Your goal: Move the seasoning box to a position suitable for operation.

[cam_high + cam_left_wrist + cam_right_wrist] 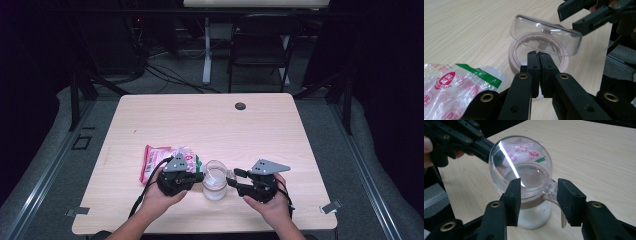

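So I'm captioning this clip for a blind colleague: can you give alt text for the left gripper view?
The left gripper, jaws shut together, meets the near rim of a jar whose clear hinged lid stands tilted open. A red, white and green plastic packet lies on the wooden table; the right gripper is beyond the lid.

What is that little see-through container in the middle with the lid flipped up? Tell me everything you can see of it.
The container is a small clear plastic jar standing upright on the table, beside a snack packet. It has a beige collar round its mouth and a clear round hinged lid, tilted open. The left hand-held gripper, jaws closed, sits at the rim; the right hand-held gripper straddles the hinge with jaws open. Something whitish lies at the bottom.
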A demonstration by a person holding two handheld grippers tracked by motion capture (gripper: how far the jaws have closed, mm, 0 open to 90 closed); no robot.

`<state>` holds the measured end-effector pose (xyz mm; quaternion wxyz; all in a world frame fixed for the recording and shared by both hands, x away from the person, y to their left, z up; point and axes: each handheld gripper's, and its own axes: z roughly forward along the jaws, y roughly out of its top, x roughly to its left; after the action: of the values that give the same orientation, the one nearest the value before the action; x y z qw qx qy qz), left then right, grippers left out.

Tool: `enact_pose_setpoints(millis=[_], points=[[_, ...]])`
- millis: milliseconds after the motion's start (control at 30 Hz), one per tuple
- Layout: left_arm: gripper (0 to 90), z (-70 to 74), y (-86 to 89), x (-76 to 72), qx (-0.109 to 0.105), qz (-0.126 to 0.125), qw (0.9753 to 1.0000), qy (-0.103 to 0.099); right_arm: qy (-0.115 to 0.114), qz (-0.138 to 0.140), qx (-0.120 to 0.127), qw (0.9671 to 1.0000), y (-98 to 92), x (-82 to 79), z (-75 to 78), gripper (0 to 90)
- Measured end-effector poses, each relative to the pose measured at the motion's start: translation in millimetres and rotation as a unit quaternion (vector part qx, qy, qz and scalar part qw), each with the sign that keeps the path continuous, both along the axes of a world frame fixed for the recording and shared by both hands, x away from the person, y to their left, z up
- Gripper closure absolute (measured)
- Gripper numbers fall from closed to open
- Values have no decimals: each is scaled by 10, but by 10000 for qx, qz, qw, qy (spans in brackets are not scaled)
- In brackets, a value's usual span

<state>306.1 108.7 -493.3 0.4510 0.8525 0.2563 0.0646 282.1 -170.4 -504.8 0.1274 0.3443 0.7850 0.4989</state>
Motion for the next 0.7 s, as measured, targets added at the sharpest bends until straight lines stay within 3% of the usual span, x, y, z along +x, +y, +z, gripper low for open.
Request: enact_pose_setpoints(millis=[133,333,467,700], points=[[870,8,-10,4,-5,12,10000,-17,-117,113,-200,9997,5,-35,-9,491],[856,27,-16,5,-75,18,10000,-32,-167,220,-314,9991,21,-57,-23,461],[827,34,-25,0,-107,30,9999,-88,-313,299,-702,9966,86,-88,-48,457],[801,41,-21,-5,-120,40,9999,-111,-406,262,-778,9958,119,-94,-58,457]])
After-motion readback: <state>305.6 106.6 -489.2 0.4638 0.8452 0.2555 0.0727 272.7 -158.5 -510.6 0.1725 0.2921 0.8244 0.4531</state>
